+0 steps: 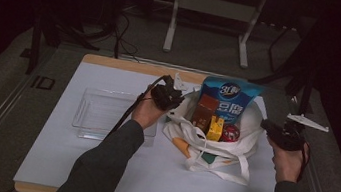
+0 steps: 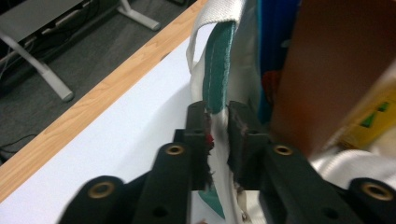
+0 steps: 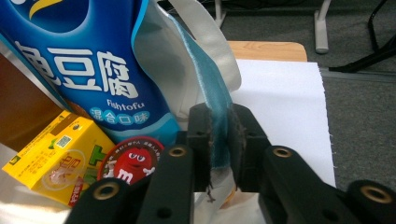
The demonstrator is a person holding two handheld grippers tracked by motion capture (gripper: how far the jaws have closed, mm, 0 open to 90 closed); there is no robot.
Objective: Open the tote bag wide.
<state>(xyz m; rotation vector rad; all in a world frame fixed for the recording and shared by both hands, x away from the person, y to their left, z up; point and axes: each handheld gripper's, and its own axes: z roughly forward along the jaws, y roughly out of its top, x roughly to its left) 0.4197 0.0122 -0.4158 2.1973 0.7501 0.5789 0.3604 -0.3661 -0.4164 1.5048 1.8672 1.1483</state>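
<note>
White sheet on wooden table, grey carpet, dark room

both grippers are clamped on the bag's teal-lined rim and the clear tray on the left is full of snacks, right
Not quite: the clear tray holds nothing, as the high view shows. The snacks sit in the white bag. The rest stands: the left gripper and the right gripper are each shut on the bag's teal-lined rim.

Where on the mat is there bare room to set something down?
Free: the white mat in front of the tote bag and clear tray, and the strip behind the tray. Crowded: around the bag, where left gripper and right gripper grip its rim.
</note>
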